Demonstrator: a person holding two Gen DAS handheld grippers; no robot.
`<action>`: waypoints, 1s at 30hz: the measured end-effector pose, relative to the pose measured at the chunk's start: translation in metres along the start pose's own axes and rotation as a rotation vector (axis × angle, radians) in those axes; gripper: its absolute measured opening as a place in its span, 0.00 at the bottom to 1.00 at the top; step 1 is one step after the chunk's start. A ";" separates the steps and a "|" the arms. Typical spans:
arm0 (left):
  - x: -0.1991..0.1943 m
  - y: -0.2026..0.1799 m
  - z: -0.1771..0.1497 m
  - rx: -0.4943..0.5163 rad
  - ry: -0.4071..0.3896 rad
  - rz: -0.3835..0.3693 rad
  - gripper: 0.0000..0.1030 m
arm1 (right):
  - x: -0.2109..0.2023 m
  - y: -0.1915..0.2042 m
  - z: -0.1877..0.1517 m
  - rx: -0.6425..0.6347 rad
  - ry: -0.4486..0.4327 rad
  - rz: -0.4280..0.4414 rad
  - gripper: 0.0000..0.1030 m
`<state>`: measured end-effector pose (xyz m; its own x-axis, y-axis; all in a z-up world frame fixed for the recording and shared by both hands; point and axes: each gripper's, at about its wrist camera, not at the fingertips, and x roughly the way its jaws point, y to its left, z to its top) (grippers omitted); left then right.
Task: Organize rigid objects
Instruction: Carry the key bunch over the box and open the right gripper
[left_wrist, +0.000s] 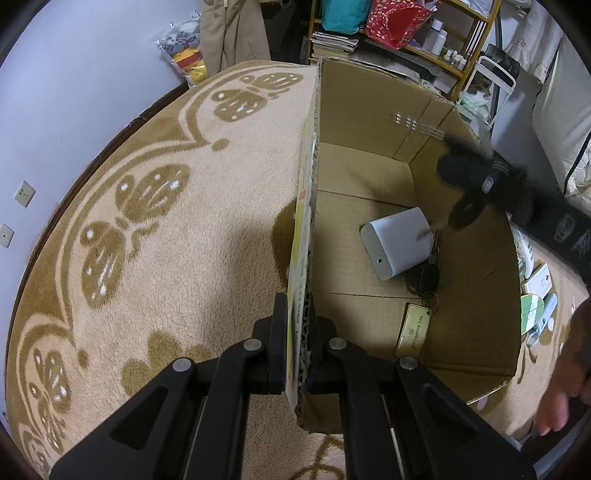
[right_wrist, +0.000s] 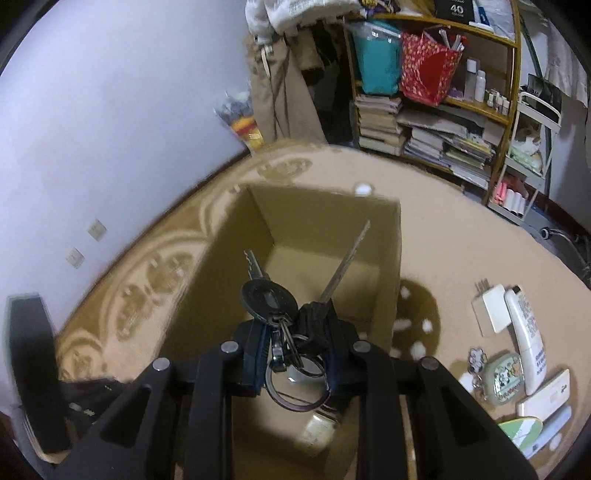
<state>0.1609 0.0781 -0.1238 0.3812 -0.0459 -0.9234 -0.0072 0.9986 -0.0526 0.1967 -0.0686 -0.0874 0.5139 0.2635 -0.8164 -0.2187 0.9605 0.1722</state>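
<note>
Bedroom floor, tan rug (left_wrist: 147, 229) w/ brown butterfly pattern; cluttered shelf (right_wrist: 443, 122) at back wall. Open cardboard box (left_wrist: 369, 122) sits on rug.

L gripper (left_wrist: 297, 325): tongs pressed together on box's near wall, one finger outside, one inside. Reads as bracing the box.

R gripper (right_wrist: 295, 343): clamped on a key bunch (right_wrist: 284, 317) at the rings; black fob and two blades stick out ahead, big ring hangs below. Held over the open box, keys not yet let go. In L view the R gripper shows as a dark blur at the box's right wall, so exact height above the floor of the box is unclear.

Done so far (judged from layout): inside box already lie a white block (left_wrist: 397, 243), a black fob (left_wrist: 424, 278) w/ ring, and a gold card tag (left_wrist: 413, 328).

Left to do: drop the keys in. Then remaining items on rug right of box, outside it: white charger (right_wrist: 489, 308), white remote (right_wrist: 526, 332), round green tin (right_wrist: 504, 380), small charm (right_wrist: 474, 358), flat white box (right_wrist: 546, 395), green-white item (right_wrist: 521, 426) at frame edge.

Est: roughly a third through; most pieces are still outside.
</note>
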 end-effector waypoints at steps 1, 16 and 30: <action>0.000 0.000 0.000 0.002 -0.001 0.001 0.07 | 0.004 -0.001 -0.003 -0.007 0.013 -0.017 0.26; -0.004 -0.001 -0.001 0.006 -0.022 0.014 0.06 | -0.032 -0.006 -0.005 -0.091 -0.052 -0.029 0.70; -0.006 -0.003 -0.001 0.005 -0.022 0.014 0.07 | -0.051 -0.083 -0.019 0.045 -0.055 -0.106 0.89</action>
<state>0.1573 0.0756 -0.1188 0.4015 -0.0312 -0.9153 -0.0085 0.9993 -0.0378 0.1725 -0.1633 -0.0703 0.5769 0.1633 -0.8003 -0.1235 0.9860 0.1122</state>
